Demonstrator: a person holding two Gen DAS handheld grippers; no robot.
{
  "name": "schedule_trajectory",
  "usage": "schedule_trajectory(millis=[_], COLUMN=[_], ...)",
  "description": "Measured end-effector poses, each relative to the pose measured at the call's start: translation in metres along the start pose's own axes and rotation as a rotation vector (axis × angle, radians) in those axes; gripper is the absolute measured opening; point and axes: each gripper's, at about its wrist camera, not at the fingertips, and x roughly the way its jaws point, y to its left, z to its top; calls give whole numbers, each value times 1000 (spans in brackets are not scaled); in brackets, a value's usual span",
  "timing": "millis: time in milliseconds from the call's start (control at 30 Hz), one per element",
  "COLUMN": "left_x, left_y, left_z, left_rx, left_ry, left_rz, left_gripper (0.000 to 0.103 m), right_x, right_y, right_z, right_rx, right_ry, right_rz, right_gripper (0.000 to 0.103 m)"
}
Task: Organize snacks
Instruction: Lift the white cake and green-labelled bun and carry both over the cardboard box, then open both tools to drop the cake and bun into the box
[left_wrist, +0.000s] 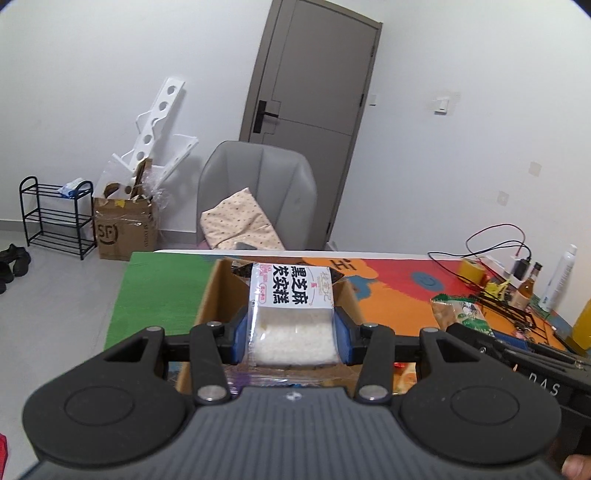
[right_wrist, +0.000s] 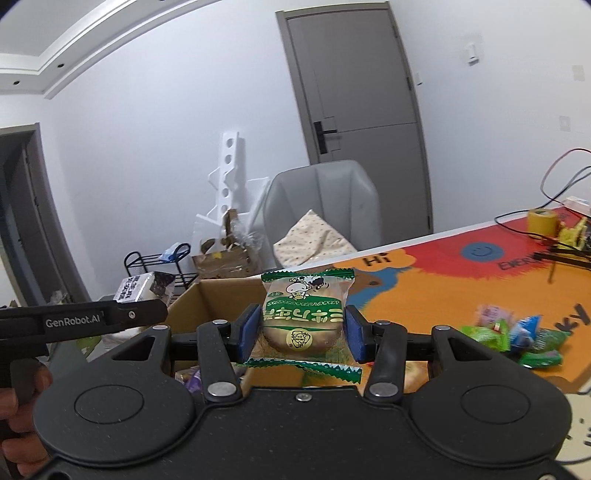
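1. Left wrist view: the left gripper (left_wrist: 292, 334) is clamped on a white rice-cake packet (left_wrist: 291, 317), its blue pads pressing the packet's two sides across the clear lower half, so the printed label points away. The packet hangs over the open cardboard box (left_wrist: 218, 295) on the bright-patterned surface (left_wrist: 155, 295), probably so that it can be dropped inside. At the right edge the other gripper's green packet shows.

2. Right wrist view: the right gripper (right_wrist: 301, 334) grips a green-wrapped bun (right_wrist: 304, 321) by its sides, with the crimped ends free above and below. It is held up just beside the box (right_wrist: 207, 302), near its right wall, which suggests it goes in too. More loose snacks (right_wrist: 517, 336) lie farther right on the surface (right_wrist: 424, 295), not yet sorted. The left gripper (right_wrist: 142, 299) with its white packet (right_wrist: 135, 290) shows at left.
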Motion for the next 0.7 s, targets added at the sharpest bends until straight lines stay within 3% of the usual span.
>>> schedule_trajectory(millis=[433,700], left_x=[39,52], left_y=[28,38], left_z=[4,10], left_rx=[-29,-73], left_ry=[50,45], left_rz=[30,6], left_gripper=[45,46], right_x=[50,69], right_y=[18,30], right_z=[5,13], right_rx=[-11,3], right_ry=[56,56], right_rz=[60,85], right_gripper=[46,46])
